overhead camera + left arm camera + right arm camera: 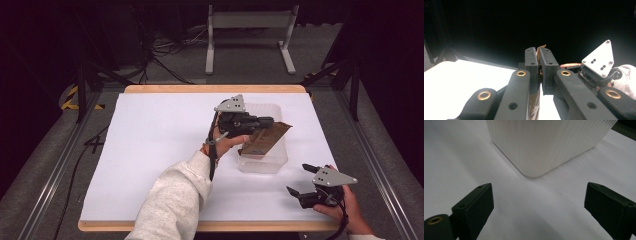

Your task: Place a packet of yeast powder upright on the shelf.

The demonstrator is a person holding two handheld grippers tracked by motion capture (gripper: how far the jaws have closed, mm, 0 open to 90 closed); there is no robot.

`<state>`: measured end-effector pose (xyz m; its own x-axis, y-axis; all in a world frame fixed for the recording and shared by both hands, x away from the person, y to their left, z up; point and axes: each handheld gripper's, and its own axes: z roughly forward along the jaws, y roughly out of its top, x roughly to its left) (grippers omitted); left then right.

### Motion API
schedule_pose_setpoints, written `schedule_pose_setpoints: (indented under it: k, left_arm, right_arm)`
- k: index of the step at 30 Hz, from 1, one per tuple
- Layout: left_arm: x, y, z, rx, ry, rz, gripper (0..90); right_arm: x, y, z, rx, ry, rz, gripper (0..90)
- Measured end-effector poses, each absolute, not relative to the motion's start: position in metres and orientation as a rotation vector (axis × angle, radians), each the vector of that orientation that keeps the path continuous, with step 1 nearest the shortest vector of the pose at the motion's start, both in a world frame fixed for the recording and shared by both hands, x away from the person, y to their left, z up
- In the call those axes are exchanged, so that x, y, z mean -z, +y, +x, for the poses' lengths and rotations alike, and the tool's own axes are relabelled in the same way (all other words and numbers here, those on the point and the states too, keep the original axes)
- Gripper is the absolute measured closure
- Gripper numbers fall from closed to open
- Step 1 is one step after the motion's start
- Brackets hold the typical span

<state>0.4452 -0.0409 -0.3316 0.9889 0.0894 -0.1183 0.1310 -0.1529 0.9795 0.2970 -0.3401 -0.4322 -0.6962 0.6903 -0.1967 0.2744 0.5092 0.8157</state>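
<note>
Brown packet held over the clear tub

High view: left gripper (260, 122) pinches a brown foil packet (265, 137) above the ribbed plastic tub (262, 162) at 1 o'clock; likely lowering comes next.
Left gripper view: jaws clamp the packet's edge (539, 50).
Right gripper view: right gripper (537, 202) spread wide, empty, tub (549, 142) at 12 o'clock.

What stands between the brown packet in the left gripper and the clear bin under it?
Nothing visible does. The left gripper holds the brown packet tilted over the open clear bin. The right gripper, jaws open, sits beside the bin.
</note>
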Motion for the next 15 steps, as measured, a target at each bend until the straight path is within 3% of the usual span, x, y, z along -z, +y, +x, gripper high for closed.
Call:
schedule_pose_setpoints:
  k: [15]
  left_arm:
    - [0.352,-0.025,0.441,0.021,0.196,1.745,85.8]
  right_arm:
    - [0.433,-0.339,0.297,-1.079,2.252,0.786,9.3]
